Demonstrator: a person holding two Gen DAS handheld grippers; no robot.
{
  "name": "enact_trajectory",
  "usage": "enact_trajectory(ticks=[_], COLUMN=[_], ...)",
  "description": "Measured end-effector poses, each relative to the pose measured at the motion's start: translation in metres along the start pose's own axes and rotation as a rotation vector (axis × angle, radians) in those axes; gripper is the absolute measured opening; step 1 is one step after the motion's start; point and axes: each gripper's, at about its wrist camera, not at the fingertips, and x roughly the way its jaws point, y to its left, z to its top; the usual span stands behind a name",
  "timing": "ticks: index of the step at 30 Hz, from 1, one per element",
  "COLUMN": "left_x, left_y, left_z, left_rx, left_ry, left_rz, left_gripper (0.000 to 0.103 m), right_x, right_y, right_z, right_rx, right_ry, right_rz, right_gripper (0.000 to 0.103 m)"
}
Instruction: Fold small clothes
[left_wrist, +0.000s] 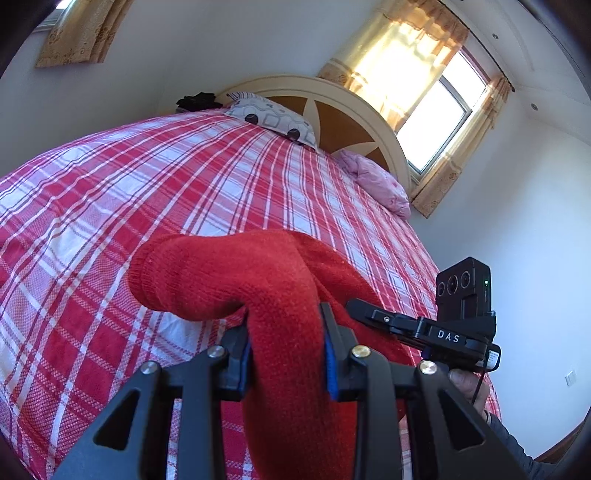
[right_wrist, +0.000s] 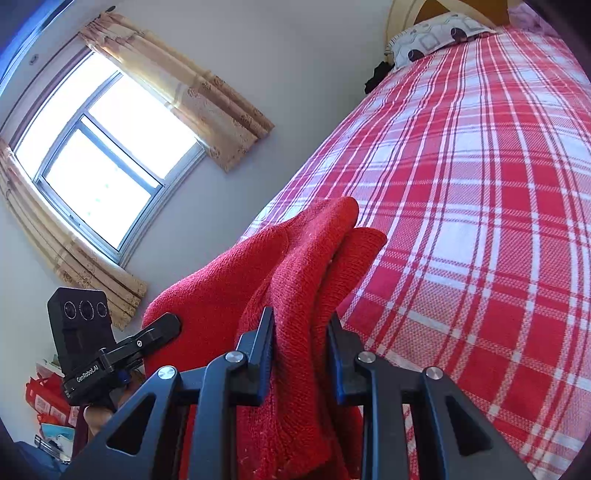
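A red knitted garment (left_wrist: 236, 273) hangs above the red and white checked bed (left_wrist: 147, 177), held between both grippers. My left gripper (left_wrist: 286, 321) is shut on a thick fold of it, and a rounded cuff end sticks out to the left. My right gripper (right_wrist: 301, 326) is shut on another bunched part of the red knit (right_wrist: 295, 266), whose folds point toward the bed (right_wrist: 480, 184). Each wrist view shows the other gripper close beside it: the right gripper's finger (left_wrist: 373, 312) at lower right, the left gripper's finger (right_wrist: 159, 328) at lower left. The garment's lower part is hidden behind the jaws.
At the bed's head lie a patterned pillow (left_wrist: 273, 116), a pink quilt (left_wrist: 380, 184) and a dark bundle (left_wrist: 195, 100) below a wooden headboard (left_wrist: 343, 118). Curtained windows (right_wrist: 103, 158) stand on the walls. Red bags (right_wrist: 44, 402) sit on the floor at left.
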Motion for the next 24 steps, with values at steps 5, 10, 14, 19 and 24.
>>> enact_trajectory(ticks=[5, 10, 14, 19, 24], left_x=[-0.002, 0.001, 0.004, 0.011, 0.027], left_y=[0.007, 0.01, 0.013, 0.018, 0.033], left_z=[-0.002, -0.003, -0.004, -0.003, -0.003], left_rx=[-0.014, -0.03, -0.033, -0.043, -0.067], left_ry=[0.011, 0.037, 0.047, 0.067, 0.094], left_rz=[0.009, 0.012, 0.017, 0.023, 0.04], left_gripper=[0.031, 0.031, 0.031, 0.031, 0.031], right_x=[0.005, 0.01, 0.013, 0.018, 0.027], right_y=[0.002, 0.002, 0.0, -0.007, -0.019], right_z=[0.0, 0.002, 0.004, 0.005, 0.004], right_rx=[0.004, 0.012, 0.02, 0.032, 0.054], right_ry=[0.019, 0.039, 0.057, 0.073, 0.087], right_rz=[-0.003, -0.019, -0.035, -0.057, -0.092], right_gripper=[0.026, 0.026, 0.026, 0.026, 0.026])
